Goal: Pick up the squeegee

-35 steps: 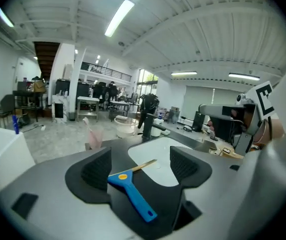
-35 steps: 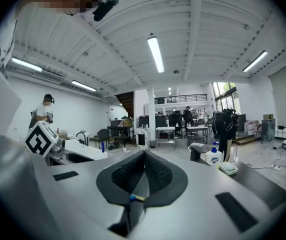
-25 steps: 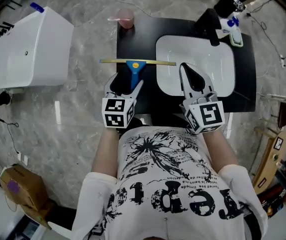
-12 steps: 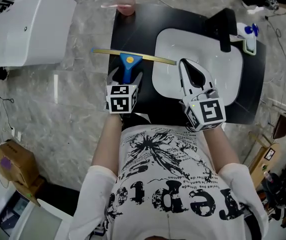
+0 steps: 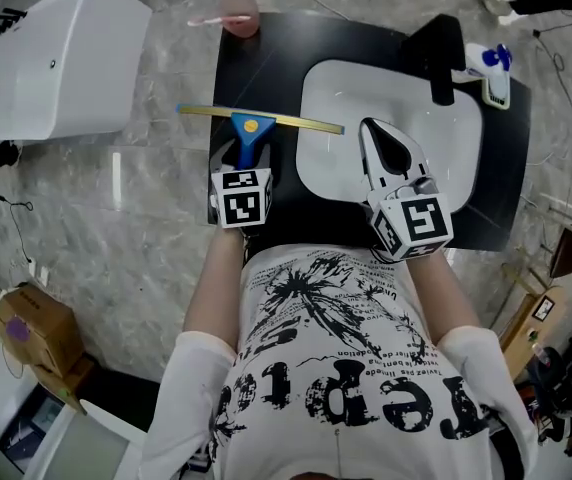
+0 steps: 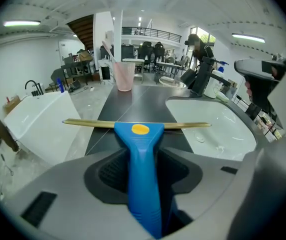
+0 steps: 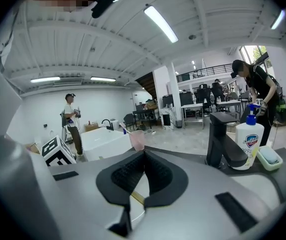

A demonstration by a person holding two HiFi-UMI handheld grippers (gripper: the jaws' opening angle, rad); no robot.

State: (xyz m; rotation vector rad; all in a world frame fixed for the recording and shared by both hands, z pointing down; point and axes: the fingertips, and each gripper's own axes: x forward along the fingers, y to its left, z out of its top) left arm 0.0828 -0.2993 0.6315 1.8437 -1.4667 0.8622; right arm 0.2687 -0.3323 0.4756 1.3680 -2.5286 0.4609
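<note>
The squeegee [image 5: 249,131] has a blue handle and a long yellow blade, and lies on the black counter [image 5: 266,63] left of the basin. My left gripper [image 5: 246,156] is down over the handle [image 6: 143,159]. Its jaws are closing, and the dark pads [image 6: 110,171] touch both sides of the handle. The blade [image 6: 85,123] lies crosswise just beyond the jaws. My right gripper [image 5: 367,130] hangs over the near left part of the white basin [image 5: 461,163]. It is shut [image 7: 144,153] with nothing in it.
A black faucet [image 5: 444,53] and a soap bottle [image 5: 493,63] stand at the basin's far side. A pink cup [image 5: 237,13] sits at the counter's far left corner. A white tub [image 5: 46,68] stands on the marble floor to the left, with a cardboard box [image 5: 26,333] nearer.
My left gripper came down around the blue handle and its jaws narrowed onto it. The right gripper sank a little over the basin.
</note>
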